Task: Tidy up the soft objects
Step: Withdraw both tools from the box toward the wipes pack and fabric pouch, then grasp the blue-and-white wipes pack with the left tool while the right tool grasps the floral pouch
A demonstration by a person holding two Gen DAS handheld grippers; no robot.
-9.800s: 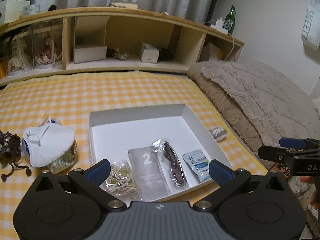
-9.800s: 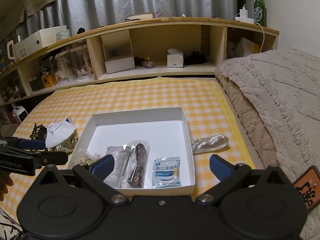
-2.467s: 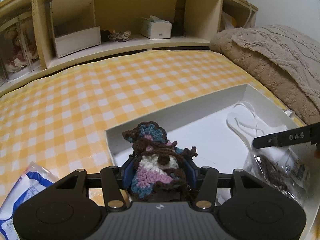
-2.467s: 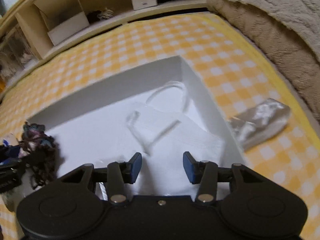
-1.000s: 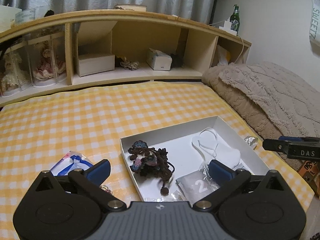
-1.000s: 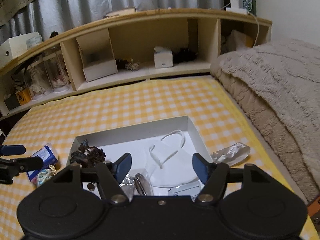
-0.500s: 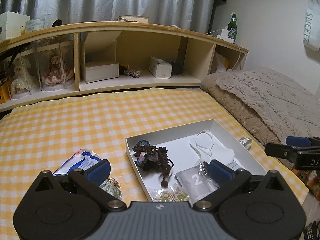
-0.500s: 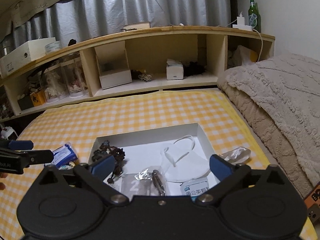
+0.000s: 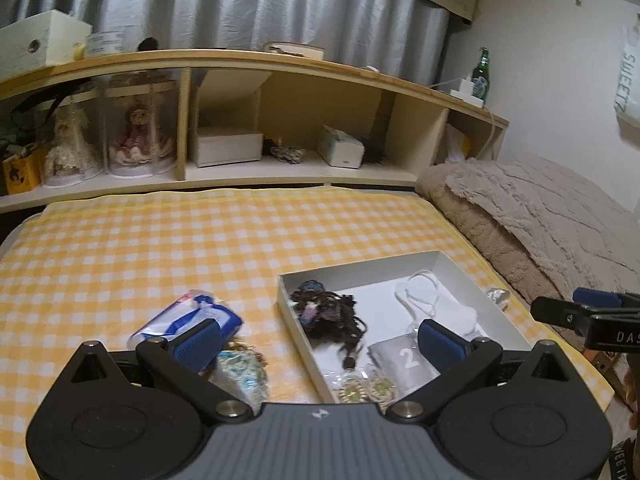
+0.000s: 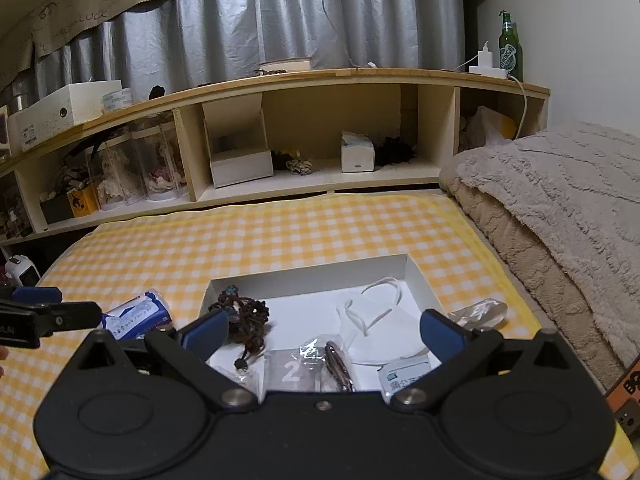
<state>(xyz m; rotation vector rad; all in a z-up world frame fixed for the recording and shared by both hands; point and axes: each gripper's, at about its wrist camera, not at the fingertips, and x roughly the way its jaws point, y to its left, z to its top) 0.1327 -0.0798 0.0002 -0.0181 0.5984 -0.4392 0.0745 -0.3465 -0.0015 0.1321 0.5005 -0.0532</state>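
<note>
Left gripper [image 9: 318,342]: jaws wide, empty.
Right gripper [image 10: 323,332]: jaws wide, empty.
Grey sachet [image 10: 290,372]: "2", between right jaws.
Bottle [image 10: 507,49]: "TUBORG".

Crochet piece [image 9: 328,314] and mask [image 9: 440,308] lie in the box [image 9: 460,270]; tissue pack [image 9: 188,320] left of it.

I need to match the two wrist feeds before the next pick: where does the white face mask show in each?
Left wrist: white face mask lies in the right half of the white box, right of centre.
Right wrist: white face mask lies in the box's right half, just below centre.
Shared landmark: the dark crocheted toy at the box's left end.
</note>
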